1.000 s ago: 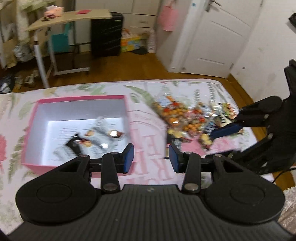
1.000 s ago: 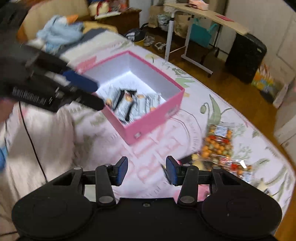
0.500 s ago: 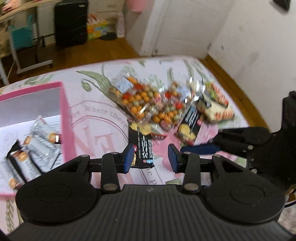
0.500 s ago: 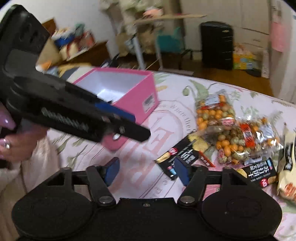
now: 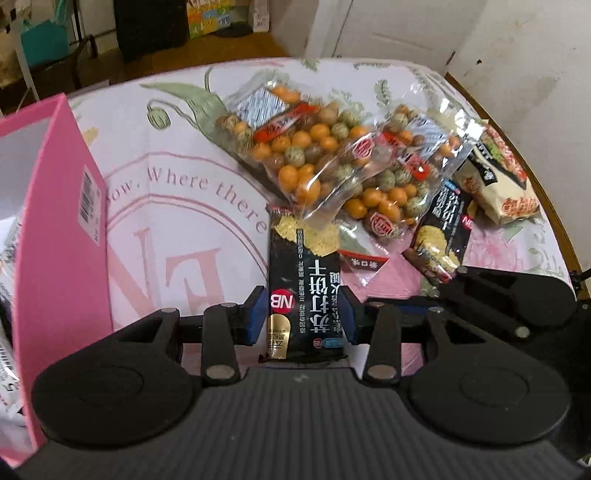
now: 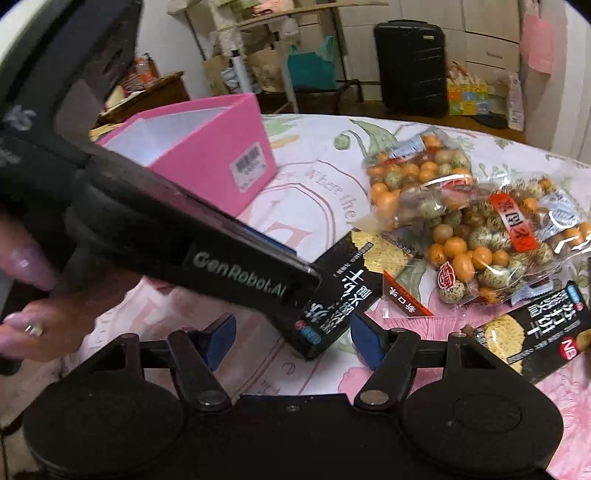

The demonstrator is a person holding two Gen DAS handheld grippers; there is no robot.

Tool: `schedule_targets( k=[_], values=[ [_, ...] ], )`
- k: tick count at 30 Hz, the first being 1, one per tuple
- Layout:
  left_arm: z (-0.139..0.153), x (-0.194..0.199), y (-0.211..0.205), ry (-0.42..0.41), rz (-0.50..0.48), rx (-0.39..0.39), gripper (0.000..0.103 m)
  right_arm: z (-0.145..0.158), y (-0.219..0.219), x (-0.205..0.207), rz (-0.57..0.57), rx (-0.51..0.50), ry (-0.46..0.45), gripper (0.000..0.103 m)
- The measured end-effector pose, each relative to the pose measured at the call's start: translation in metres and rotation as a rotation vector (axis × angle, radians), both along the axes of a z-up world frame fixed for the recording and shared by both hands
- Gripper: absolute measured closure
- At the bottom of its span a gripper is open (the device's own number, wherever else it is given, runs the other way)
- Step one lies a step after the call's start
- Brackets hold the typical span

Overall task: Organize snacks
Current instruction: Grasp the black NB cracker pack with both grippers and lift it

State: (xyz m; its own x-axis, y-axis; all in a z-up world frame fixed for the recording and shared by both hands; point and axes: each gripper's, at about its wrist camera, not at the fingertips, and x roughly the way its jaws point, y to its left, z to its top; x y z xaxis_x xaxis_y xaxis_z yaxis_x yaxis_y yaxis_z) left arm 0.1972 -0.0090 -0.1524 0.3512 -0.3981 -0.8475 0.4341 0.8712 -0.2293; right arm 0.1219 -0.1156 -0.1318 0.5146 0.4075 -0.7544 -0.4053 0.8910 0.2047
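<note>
A black cracker packet (image 5: 304, 288) lies on the floral cloth, its near end between the blue pads of my left gripper (image 5: 303, 317); the jaws sit close on both sides, and I cannot tell if they press it. The packet also shows in the right wrist view (image 6: 351, 280) under the left gripper's body. My right gripper (image 6: 293, 341) is open and empty just above the cloth. A second black packet (image 6: 532, 339) lies to its right. Two clear bags of coloured coated nuts (image 5: 314, 147) lie behind. The pink box (image 5: 55, 229) stands at the left, with wrapped bars inside.
A cream snack pack (image 5: 498, 184) lies near the table's right edge (image 5: 554, 206). A black suitcase (image 6: 410, 62), a folding desk and clutter stand on the wooden floor beyond. A white door (image 5: 399, 33) is at the back right.
My left gripper has swung right from the pink box and come down around the near black packet. My right gripper has turned toward the snack pile and opened wider.
</note>
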Motion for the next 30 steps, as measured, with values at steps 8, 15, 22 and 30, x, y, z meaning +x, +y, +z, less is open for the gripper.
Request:
schedule_targets(
  k=[8,15,22,30],
  values=[
    [-0.016,0.005,0.008,0.013,0.027,-0.027,0.057,-0.017,0.023,0.000,-0.020,-0.135,-0.082,0.025],
    [-0.022,0.004,0.010,0.079,0.005,-0.086,0.062,-0.025,0.027,-0.003,-0.012,-0.137,-0.136,0.016],
    [-0.014,-0.002,0.010,0.096,0.006,-0.091,0.062,-0.016,0.013,-0.013,-0.069,-0.062,-0.133,0.028],
    [0.012,-0.022,0.026,0.182,0.038,-0.105,0.062,0.015,0.017,-0.033,-0.035,-0.004,-0.058,0.028]
  ],
)
